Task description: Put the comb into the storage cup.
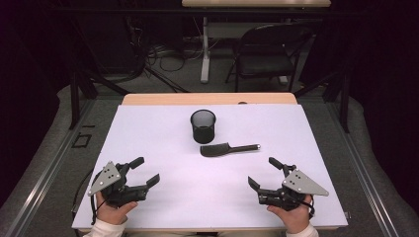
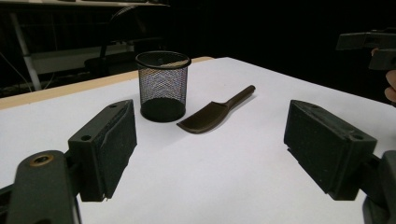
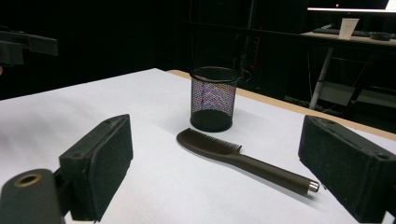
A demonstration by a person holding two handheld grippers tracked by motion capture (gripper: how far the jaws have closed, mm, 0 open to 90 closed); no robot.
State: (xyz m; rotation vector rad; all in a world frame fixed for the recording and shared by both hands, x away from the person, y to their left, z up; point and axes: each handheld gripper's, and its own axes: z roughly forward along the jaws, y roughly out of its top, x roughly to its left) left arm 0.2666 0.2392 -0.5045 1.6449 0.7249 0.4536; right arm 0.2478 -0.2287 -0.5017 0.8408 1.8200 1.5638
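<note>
Nearest camera, lower left of high view: left gripper, jaws apart, nothing between, resting low over white table. Lower right of same view: right gripper, jaws likewise apart and empty, near front edge. Between and beyond them, centre of frame: comb, lying flat on its side, toothed head to the left, handle with silver tip to the right. Just behind comb, apart from it: mesh cup, upright, mouth open, apparently empty. Upper right, off the table: folding chair.

In left gripper view, cup left of centre, comb right of it, handle pointing away. In right gripper view, cup at centre, comb in front of it, handle toward lower right.

Step judged in hand: reaching for comb, probably to stand it in cup. Best done by approaching with right gripper, closer to handle; closing across narrow handle rather than across teeth; gripping near middle to limit swing; lifting clear before tilting upright; lowering into cup without knocking its light rim.

Count: grippers, two; comb, one; cup, one; chair, one.
</note>
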